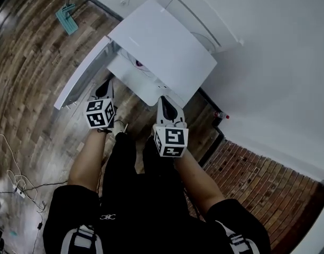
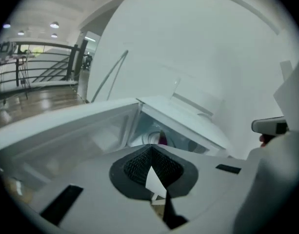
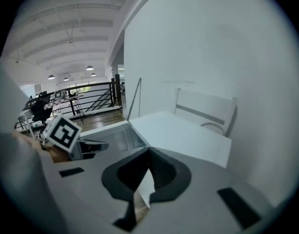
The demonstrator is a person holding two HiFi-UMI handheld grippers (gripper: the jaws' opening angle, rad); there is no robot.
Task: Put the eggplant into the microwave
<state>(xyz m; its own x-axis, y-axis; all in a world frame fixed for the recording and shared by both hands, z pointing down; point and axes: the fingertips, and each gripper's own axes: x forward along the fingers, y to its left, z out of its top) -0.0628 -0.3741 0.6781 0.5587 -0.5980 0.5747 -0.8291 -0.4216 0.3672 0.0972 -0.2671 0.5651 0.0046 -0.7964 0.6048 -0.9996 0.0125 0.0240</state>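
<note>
While one eggplant (image 1: 138,64) lies in one microwave (image 1: 167,44), two hand-held grippers (image 1: 104,88) (image 1: 166,105) hover closed.

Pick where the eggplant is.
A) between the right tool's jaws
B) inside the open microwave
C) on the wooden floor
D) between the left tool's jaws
B: the purple eggplant shows inside the microwave, past its open door.

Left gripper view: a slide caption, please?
Shut, empty left tongs face the open microwave, eggplant already inside.
</note>
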